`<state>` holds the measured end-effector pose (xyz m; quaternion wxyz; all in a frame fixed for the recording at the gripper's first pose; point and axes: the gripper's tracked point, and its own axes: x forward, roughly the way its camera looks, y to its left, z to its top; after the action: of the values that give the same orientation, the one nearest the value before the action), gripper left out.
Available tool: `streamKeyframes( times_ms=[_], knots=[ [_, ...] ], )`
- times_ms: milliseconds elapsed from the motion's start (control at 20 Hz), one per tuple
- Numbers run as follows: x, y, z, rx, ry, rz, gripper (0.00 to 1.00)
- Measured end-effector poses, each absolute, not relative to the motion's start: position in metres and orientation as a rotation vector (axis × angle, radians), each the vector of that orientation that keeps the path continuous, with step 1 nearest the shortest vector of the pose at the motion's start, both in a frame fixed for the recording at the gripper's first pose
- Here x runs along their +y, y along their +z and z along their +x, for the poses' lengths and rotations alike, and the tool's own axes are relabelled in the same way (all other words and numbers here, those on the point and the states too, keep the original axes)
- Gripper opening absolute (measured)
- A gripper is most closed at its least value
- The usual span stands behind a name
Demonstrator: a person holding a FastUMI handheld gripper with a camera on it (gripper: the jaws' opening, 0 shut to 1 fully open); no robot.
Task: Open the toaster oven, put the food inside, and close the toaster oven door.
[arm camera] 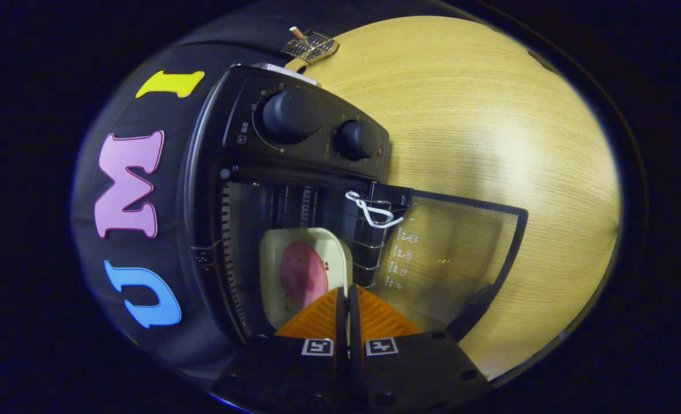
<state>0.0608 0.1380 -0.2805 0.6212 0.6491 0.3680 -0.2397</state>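
Your gripper [349, 299] sits at the bottom middle of the frame, and its jaws are pressed together, holding nothing. Just ahead of them, a cream plate [277, 253] with pink food [303, 273] rests inside the black toaster oven [294, 167]. The oven door [455, 253] hangs open to the right, over the wooden bench [489, 115].
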Motion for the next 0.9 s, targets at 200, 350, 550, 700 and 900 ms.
streamKeyframes(
  times_ms=[200, 350, 550, 700, 900],
  knots=[
    [0.143, -0.279, 0.069, 0.827, -0.566, 1.525, 0.08],
    [0.146, -0.271, 0.075, 0.796, -0.539, 1.56, 0.14],
    [0.143, -0.262, 0.063, 0.791, -0.505, 1.56, 0.49],
    [0.14, -0.254, 0.046, 0.841, -0.405, 1.429, 0.72],
    [0.12, -0.244, 0.021, 0.844, -0.283, 1.102, 0.98]
  ],
)
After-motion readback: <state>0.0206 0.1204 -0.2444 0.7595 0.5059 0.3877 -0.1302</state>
